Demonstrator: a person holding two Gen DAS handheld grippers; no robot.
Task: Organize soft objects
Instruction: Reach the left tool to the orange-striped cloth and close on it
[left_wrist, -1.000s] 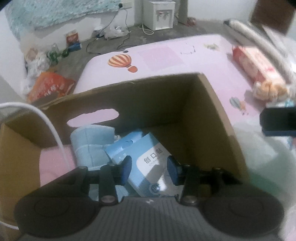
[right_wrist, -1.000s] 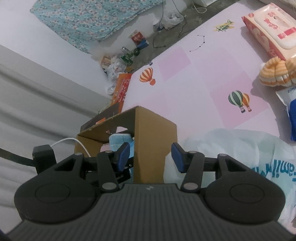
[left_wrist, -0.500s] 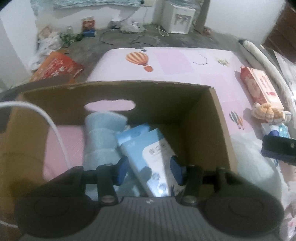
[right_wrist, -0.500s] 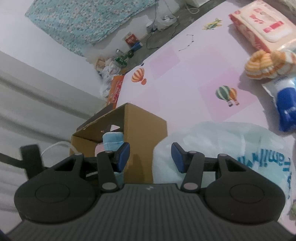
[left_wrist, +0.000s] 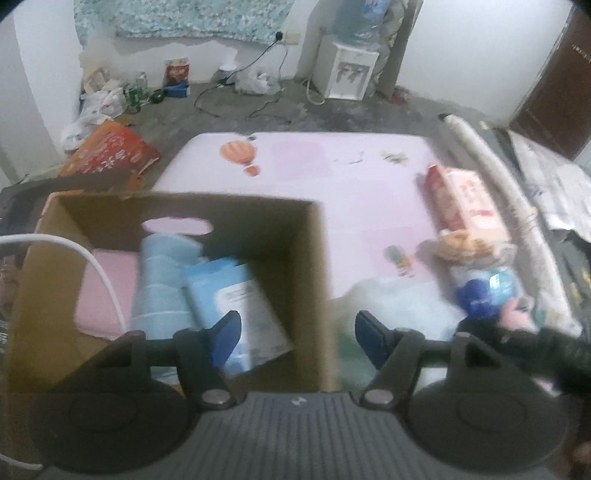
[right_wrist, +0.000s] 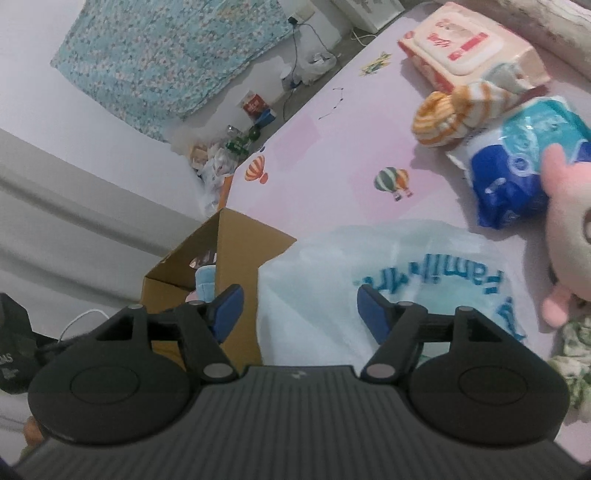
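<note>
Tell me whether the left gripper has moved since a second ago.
Yes. The left gripper has risen away from the cardboard box, which now looks smaller below it, and its jaws have just been opening, nothing between them.

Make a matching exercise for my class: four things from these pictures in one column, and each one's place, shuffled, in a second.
Things:
1. light blue packet
2. striped orange socks
3. pink plush toy
4. white plastic bag

Places:
A. against the wet wipes pack
B. in the cardboard box
C. on the mat beside the box
D. right edge of the right wrist view

Pairs: 1-B, 2-A, 3-D, 4-C
</note>
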